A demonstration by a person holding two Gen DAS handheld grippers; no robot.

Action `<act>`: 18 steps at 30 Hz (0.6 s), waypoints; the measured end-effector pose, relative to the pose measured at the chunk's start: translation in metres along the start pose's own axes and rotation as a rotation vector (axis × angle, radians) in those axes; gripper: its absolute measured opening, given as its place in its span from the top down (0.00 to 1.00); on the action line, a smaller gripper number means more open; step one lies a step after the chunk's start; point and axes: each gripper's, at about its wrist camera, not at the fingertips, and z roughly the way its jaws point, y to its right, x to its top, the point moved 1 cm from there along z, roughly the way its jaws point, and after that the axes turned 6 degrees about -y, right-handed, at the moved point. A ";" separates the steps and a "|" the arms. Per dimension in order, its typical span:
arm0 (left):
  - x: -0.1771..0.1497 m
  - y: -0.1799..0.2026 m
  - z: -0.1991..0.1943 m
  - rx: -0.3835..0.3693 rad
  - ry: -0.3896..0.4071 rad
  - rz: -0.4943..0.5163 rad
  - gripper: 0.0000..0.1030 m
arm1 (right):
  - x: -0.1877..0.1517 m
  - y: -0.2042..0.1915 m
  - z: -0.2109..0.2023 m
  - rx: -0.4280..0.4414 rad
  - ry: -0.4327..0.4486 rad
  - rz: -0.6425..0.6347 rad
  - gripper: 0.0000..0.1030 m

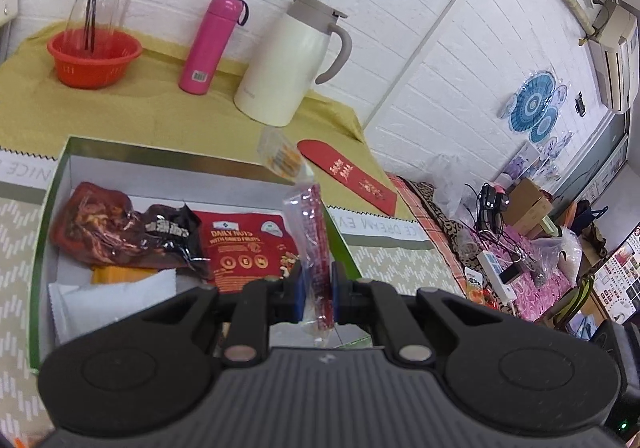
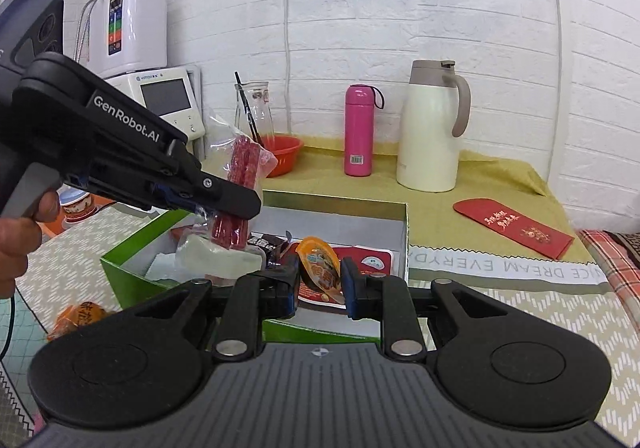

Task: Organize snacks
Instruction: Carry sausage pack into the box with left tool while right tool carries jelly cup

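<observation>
A green box with a white inside [image 1: 48, 208] holds several snack packs, among them a red nuts pack [image 1: 248, 244] and a dark red pack [image 1: 108, 232]. My left gripper [image 1: 316, 292] is shut on a clear packet of red sticks [image 1: 314, 232], held upright above the box's right side. It also shows in the right wrist view [image 2: 224, 208], with the packet [image 2: 242, 164] over the box [image 2: 120, 268]. My right gripper [image 2: 322, 280] is shut on a small orange snack packet [image 2: 320, 260], held above the box's near side.
A white jug [image 1: 288, 64], a pink flask [image 1: 208, 44] and a red basket [image 1: 94, 56] with a glass carafe stand behind the box on a yellow cloth. A red envelope [image 1: 348, 176] lies to the right. Another orange packet [image 2: 78, 320] lies left of the box.
</observation>
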 end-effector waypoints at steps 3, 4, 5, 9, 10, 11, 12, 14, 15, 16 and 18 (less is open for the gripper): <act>0.004 -0.007 0.023 -0.006 -0.035 -0.020 0.96 | -0.001 0.001 0.015 -0.025 -0.022 -0.018 0.62; 0.005 -0.009 0.030 -0.005 -0.049 -0.017 0.96 | -0.002 0.001 0.019 -0.025 -0.030 -0.020 0.62; 0.005 -0.011 0.036 0.003 -0.058 -0.018 0.96 | -0.003 0.002 0.023 -0.021 -0.036 -0.021 0.62; 0.006 -0.015 0.053 0.031 -0.076 0.005 0.95 | -0.005 0.000 0.034 -0.021 -0.041 -0.055 0.56; 0.006 -0.016 0.054 0.028 -0.069 0.004 0.81 | -0.006 0.000 0.035 -0.019 -0.038 -0.070 0.49; 0.006 -0.019 0.053 0.039 -0.058 -0.010 0.35 | -0.007 -0.001 0.036 -0.017 -0.040 -0.083 0.21; 0.004 -0.021 0.049 0.039 -0.032 -0.030 0.27 | -0.008 -0.002 0.035 -0.019 -0.037 -0.091 0.00; 0.004 -0.024 0.038 0.058 0.040 -0.047 0.22 | -0.012 -0.003 0.029 -0.041 0.008 -0.110 0.00; 0.004 -0.022 0.036 0.083 0.050 -0.027 0.17 | -0.013 -0.003 0.027 -0.050 0.019 -0.123 0.00; 0.004 -0.020 0.032 0.135 0.066 -0.001 0.04 | -0.014 -0.003 0.025 -0.057 0.019 -0.130 0.00; 0.002 -0.015 0.026 0.207 0.104 0.047 0.05 | -0.015 -0.001 0.023 -0.065 0.016 -0.118 0.00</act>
